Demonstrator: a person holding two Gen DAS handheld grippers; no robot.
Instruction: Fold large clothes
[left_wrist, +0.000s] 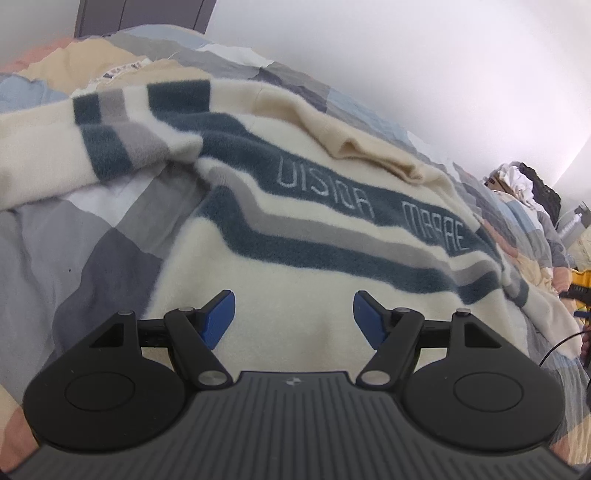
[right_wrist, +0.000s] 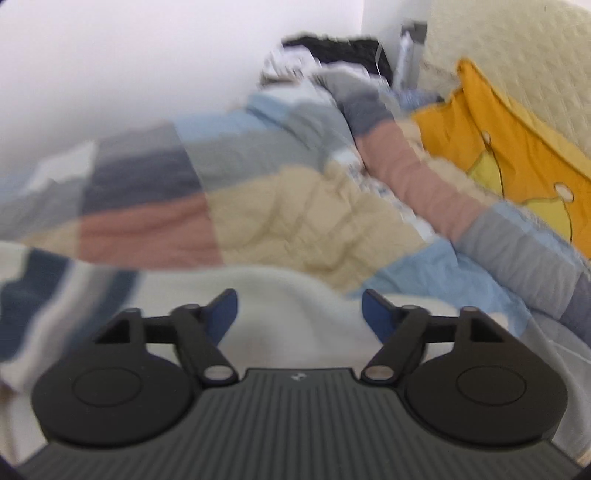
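White wall behind a bed w/ patchwork quilt (left_wrist: 110, 236). Cream fleece sweater (left_wrist: 295, 258) (blue and grey stripes, lettering) lies spread on the quilt, one sleeve bent across, likely laid flat for folding. Left claw (left_wrist: 293, 314) spread over sweater's hem, holding nothing. Right claw (right_wrist: 300, 314) also spread, empty, above sweater's edge; view blurred.

Fuzzy fleece sweater (left_wrist: 295, 236), quilted cotton bedspread (left_wrist: 92, 236)
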